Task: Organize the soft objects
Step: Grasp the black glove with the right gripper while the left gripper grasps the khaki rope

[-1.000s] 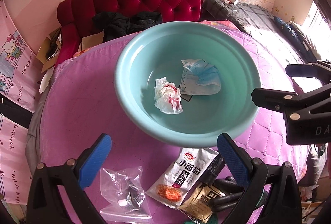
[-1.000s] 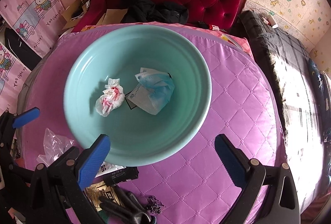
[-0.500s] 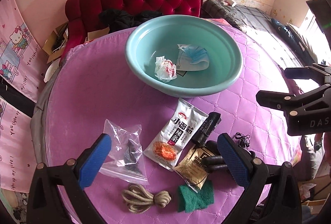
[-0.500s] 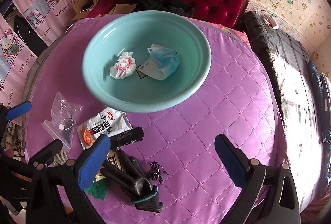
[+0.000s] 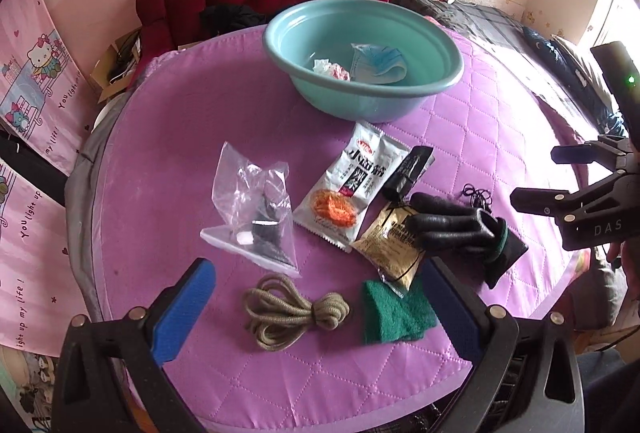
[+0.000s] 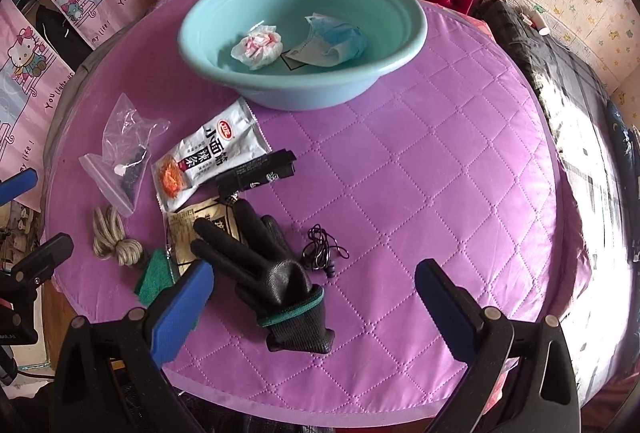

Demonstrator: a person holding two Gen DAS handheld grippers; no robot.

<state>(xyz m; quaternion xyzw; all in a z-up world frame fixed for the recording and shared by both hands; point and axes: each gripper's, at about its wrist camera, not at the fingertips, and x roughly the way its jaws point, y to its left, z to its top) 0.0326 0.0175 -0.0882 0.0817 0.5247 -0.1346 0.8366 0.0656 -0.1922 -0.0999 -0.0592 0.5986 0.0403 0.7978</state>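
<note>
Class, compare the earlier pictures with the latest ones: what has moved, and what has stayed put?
Both grippers, left gripper and right gripper, pulled back from the teal basin, open and empty. The crumpled tissue, face mask and black glove stayed put.

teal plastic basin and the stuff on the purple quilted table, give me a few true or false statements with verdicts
1. The teal plastic basin holds a blue face mask and a crumpled white wrapper. True.
2. The black rubber glove lies inside the basin. False: it lies on the purple quilted table.
3. Both grippers, left gripper and right gripper, are open and empty. True.
4. The beige coiled rope lies on the green scouring pad. False: they lie side by side.
</note>
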